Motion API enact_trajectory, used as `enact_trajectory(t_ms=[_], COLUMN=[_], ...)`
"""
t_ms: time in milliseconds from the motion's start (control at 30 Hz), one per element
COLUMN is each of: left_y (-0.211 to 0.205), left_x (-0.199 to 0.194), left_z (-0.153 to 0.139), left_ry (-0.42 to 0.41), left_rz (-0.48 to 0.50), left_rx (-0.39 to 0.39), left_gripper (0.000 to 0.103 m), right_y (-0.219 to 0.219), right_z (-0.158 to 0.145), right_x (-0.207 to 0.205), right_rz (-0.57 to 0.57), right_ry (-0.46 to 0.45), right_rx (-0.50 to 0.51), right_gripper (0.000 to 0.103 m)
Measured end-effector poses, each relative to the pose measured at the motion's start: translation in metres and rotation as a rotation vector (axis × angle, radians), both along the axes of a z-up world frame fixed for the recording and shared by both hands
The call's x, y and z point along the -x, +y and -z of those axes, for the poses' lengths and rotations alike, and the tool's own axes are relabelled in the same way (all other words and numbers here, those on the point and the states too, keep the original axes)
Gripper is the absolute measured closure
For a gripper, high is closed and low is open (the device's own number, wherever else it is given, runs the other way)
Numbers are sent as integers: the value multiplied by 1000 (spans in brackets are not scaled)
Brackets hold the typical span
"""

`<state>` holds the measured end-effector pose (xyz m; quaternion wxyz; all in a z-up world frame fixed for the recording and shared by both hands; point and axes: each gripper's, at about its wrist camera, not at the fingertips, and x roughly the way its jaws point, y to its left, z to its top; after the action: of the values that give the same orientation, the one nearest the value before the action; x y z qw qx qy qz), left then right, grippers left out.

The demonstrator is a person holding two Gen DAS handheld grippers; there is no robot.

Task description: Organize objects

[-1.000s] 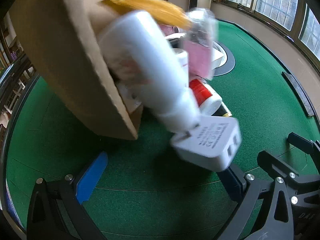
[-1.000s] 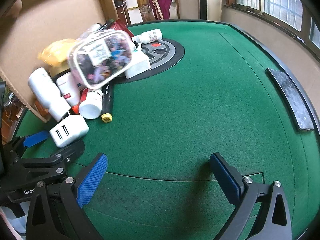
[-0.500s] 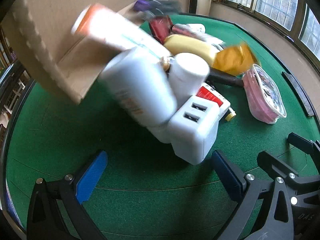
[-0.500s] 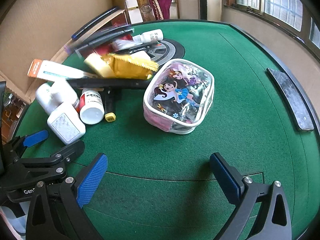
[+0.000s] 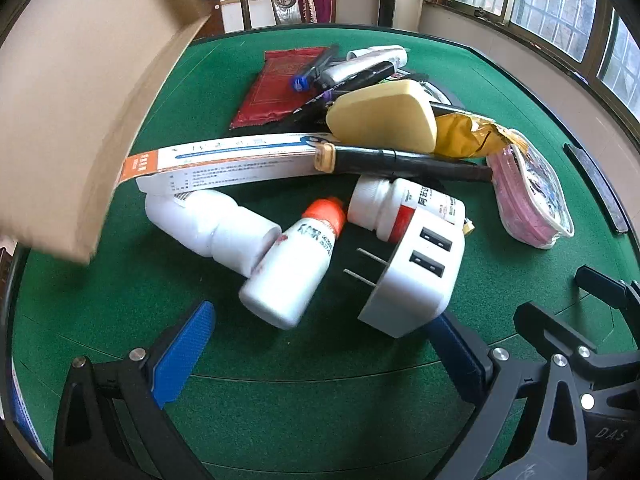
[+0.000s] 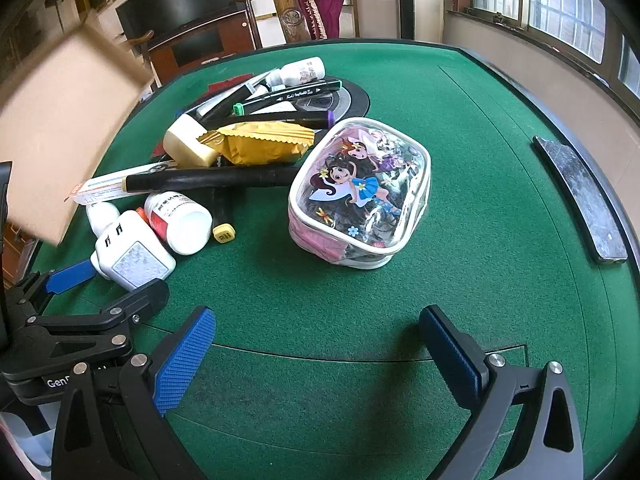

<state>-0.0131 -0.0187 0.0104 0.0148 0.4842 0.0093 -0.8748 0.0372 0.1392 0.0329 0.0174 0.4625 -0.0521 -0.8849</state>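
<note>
a jumbled pile lies on the green table – a long white box and black pen run left to right across it. left gripper and right gripper – both spread wide, holding nothing – hover near.

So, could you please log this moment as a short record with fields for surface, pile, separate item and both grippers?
surface: green felt table
pile: white two-port USB charger, orange-capped white bottle, red-labelled white pill bottle, yellow foil packet, markers, all jumbled together
separate item: clear pink-trimmed cartoon pouch, right of the pile
lifted: blurred cardboard box, at left
left gripper: open, empty
right gripper: open, empty
</note>
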Motion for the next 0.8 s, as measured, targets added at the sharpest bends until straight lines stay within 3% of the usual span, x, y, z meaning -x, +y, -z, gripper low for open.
enact_trajectory(t_ms=[800], left_y=[11], left_x=[-3], left_z=[-4], left_ry=[-1], left_rz=[-6], left_rx=[2], left_gripper=[0], right_y=[-5], right_z=[1], right_x=[4], right_rz=[-45], right_ry=[-18], right_rx=[-51], right_gripper=[0])
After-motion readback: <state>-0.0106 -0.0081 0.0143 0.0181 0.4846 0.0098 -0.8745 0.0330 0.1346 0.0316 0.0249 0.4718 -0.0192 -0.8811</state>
